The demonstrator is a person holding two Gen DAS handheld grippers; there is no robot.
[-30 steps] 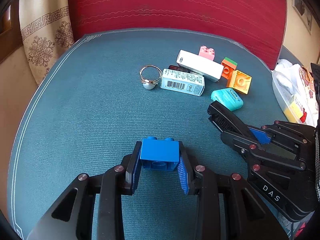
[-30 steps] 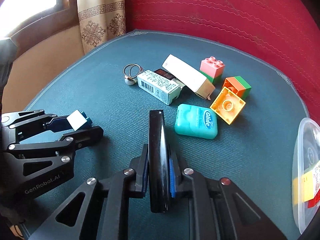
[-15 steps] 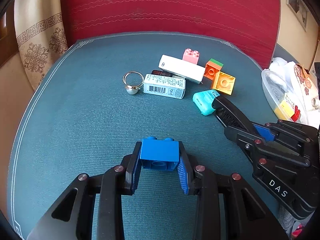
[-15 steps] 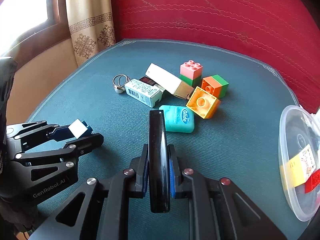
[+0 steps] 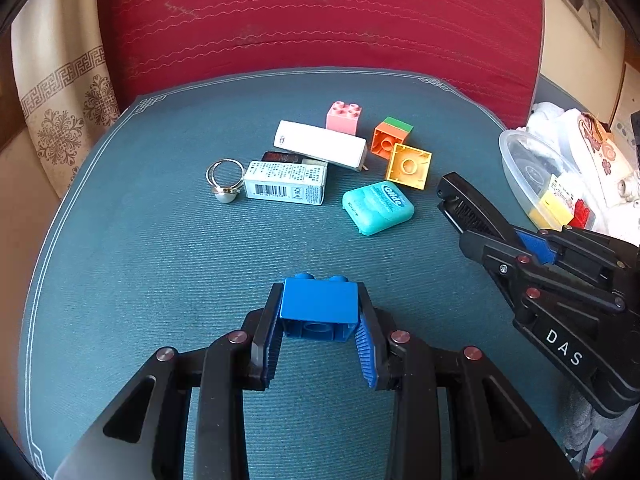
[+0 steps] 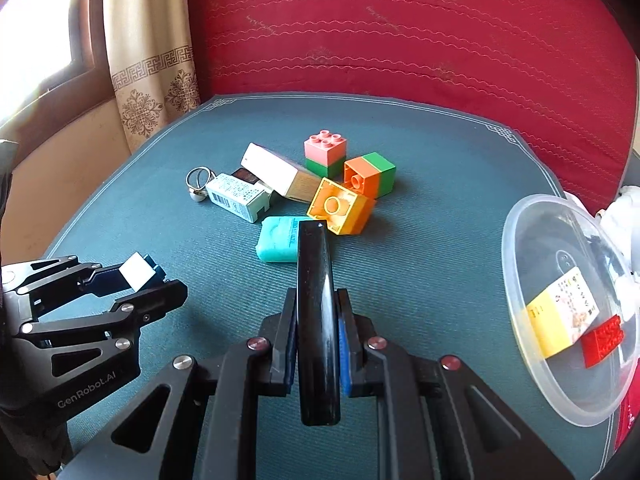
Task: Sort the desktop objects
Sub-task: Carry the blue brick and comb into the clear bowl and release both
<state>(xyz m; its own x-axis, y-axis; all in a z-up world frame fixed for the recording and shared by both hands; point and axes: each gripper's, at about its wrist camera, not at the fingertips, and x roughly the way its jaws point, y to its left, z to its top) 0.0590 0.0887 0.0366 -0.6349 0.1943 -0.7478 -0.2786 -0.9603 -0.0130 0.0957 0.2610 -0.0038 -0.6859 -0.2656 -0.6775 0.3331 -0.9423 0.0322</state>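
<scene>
My left gripper (image 5: 319, 312) is shut on a blue brick (image 5: 319, 302), held above the teal cushion (image 5: 140, 260). My right gripper (image 6: 318, 320) is shut on a black comb (image 6: 317, 312), seen edge-on; the comb also shows in the left wrist view (image 5: 466, 210). On the cushion ahead lie a teal floss case (image 5: 378, 208), a yellow brick (image 5: 409, 166), an orange-green brick (image 5: 390, 138), a pink brick (image 5: 344, 117), a white box (image 5: 320, 149), a printed box (image 5: 285, 182) and a ring (image 5: 225, 182).
A clear plastic container (image 6: 568, 312) with a yellow label lies tilted at the cushion's right edge. A red backrest (image 6: 400, 32) rises behind. A patterned curtain (image 6: 148, 60) hangs at the back left. White cloth items (image 5: 592, 160) lie beyond the container.
Both grippers have drawn back from the pile, still holding the blue brick and the comb. The right gripper has shifted right, bringing the plastic container closer into its view.
</scene>
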